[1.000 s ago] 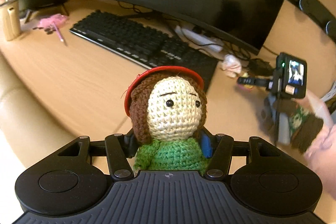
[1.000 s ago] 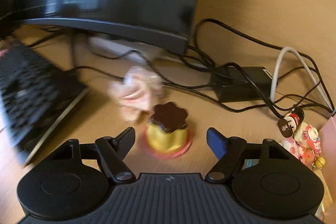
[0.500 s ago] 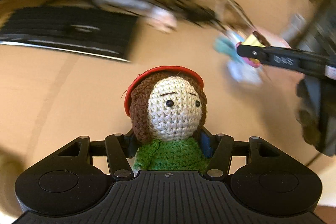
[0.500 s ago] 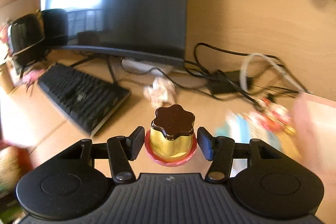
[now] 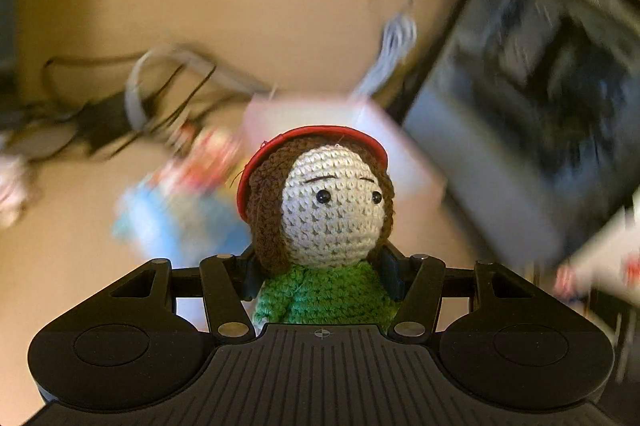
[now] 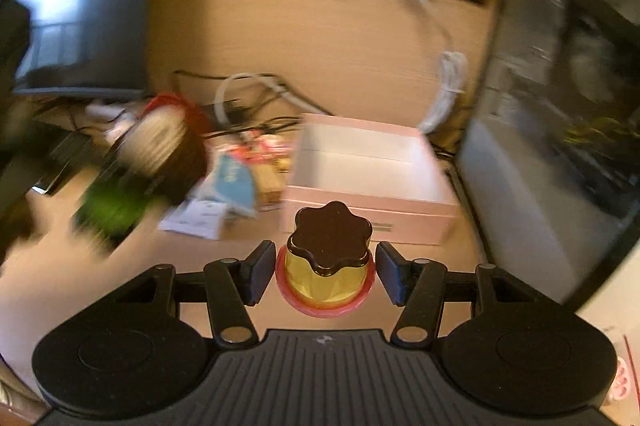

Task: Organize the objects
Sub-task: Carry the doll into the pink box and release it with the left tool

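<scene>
Beyond the held gold jar [image 6: 327, 266], an open pink box [image 6: 368, 204] stands near.

The open pink box [image 6: 372, 162] is seen to be bare inside, so its top is left free for entry from above and from the near side. Its right flank is closed off by a tall dark panel [image 6: 560, 130] standing just beside it, while its left flank is crowded by a heap of small packets and papers [image 6: 240, 170], with tangled cables [image 6: 256, 94] behind these against the wall. A strip of bare desk [image 6: 168, 254] is left open in front of the box and the heap, though the space above its left part is taken up by a blurred crochet doll [image 6: 156, 150].
</scene>
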